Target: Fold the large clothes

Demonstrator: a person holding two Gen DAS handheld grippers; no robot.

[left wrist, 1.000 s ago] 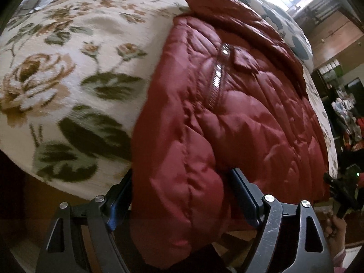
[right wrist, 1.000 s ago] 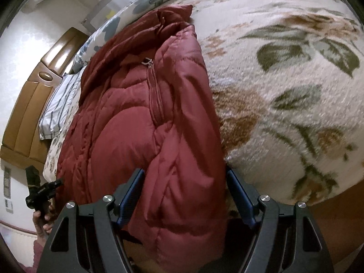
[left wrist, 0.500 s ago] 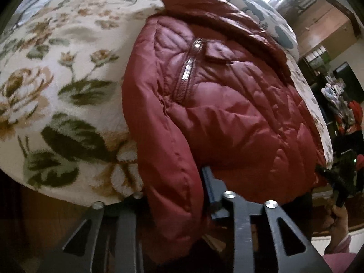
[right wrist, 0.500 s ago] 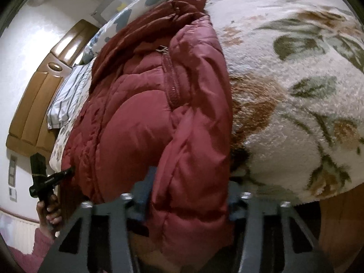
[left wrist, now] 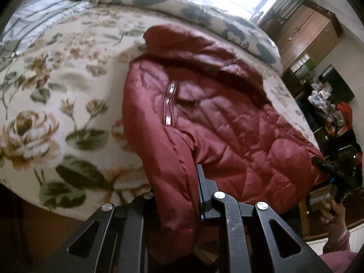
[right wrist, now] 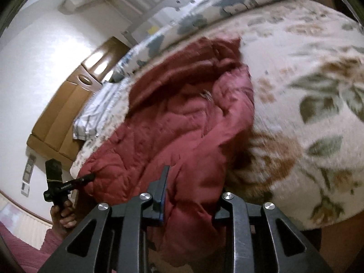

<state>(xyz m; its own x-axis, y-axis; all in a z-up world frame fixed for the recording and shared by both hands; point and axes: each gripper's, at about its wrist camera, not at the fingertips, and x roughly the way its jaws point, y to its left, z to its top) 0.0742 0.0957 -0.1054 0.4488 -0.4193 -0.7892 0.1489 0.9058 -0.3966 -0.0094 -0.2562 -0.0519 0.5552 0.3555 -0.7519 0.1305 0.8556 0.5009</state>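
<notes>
Red quilted jacket (left wrist: pixel 227 122) hem is now pinched by my left tongs (left wrist: pixel 176 195) and right tongs (right wrist: pixel 191 195), which were spread 1 second ago; lifting can begin.

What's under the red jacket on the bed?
The jacket lies on a floral blanket that spreads out around it. Whatever is directly beneath the jacket is covered. Both grippers pinch its near hem.

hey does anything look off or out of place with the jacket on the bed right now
Nothing damaged or spilled. The red puffer jacket hangs partly off the edge of the floral blanket, its hem bunched in both the left gripper and the right gripper.
</notes>
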